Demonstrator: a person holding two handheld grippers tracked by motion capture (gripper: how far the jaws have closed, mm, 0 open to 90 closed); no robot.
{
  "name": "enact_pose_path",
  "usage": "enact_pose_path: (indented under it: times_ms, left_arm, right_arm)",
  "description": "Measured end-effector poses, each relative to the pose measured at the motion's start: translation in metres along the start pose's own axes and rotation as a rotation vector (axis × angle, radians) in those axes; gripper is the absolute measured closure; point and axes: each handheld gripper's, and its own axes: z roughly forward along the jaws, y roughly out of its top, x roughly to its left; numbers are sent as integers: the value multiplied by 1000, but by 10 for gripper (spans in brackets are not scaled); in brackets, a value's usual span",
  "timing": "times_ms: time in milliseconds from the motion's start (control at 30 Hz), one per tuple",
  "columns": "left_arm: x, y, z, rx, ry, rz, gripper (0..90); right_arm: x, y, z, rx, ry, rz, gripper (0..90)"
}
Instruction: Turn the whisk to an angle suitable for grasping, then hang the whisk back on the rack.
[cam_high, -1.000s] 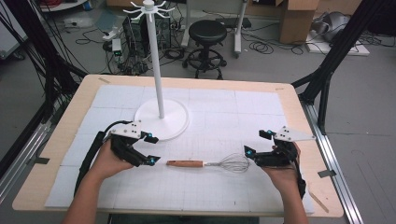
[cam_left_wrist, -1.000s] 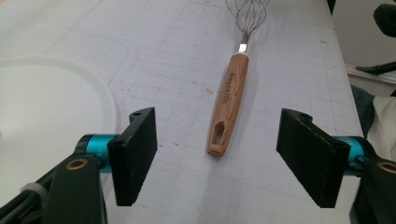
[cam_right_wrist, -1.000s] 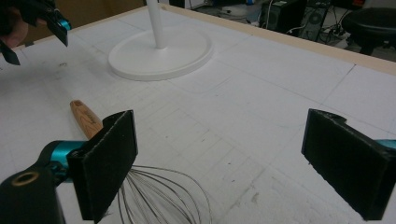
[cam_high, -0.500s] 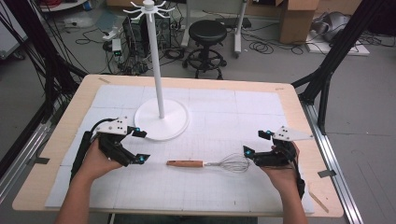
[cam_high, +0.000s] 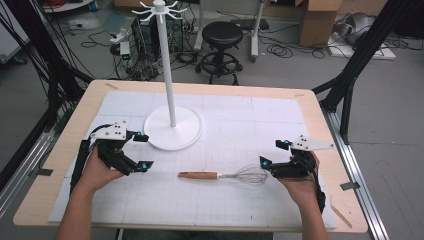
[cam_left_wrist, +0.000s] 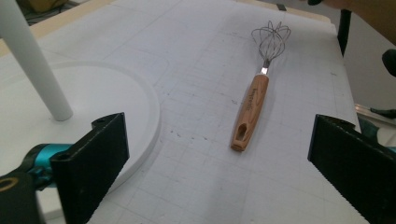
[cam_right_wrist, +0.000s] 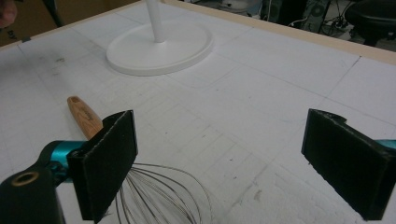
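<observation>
So the tabletop is a wooden slab with a white gridded mat covering most of it. Everything below is placed relative to the whisk. The white stand, a tall pole on a round base, sits on the mat beyond the whisk's handle end, well apart from it. The whisk itself lies flat on the mat toward the person's side, wooden handle pointing at the left hand, wire head pointing at the right hand.

The left tongs sit near the handle end but clear of it. Their jaws have just been opening and now stand spread wide, nothing between them. In the left gripper view the whisk lies out ahead on bare mat.

The right tongs are just beside the wire head, jaws spread too. In the right gripper view the wires run under the left-hand jaw, not pinched.
</observation>
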Motion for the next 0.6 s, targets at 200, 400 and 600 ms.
enact_pose_path:
  times_ms: [200, 400, 600]
  left_arm:
    - [5, -4, -3, -9, 12, -12, 16]
    - [5, -3, -3, -22, 15, -8, 16]
    - [5, -3, -2, -11, 22, 1, 16]
  right_arm:
    - [0, 0, 1, -1, 1, -4, 93]
    - [-1, 0, 0, -4, 4, 2, 93]
    - [3, 2, -1, -6, 6, -11, 93]
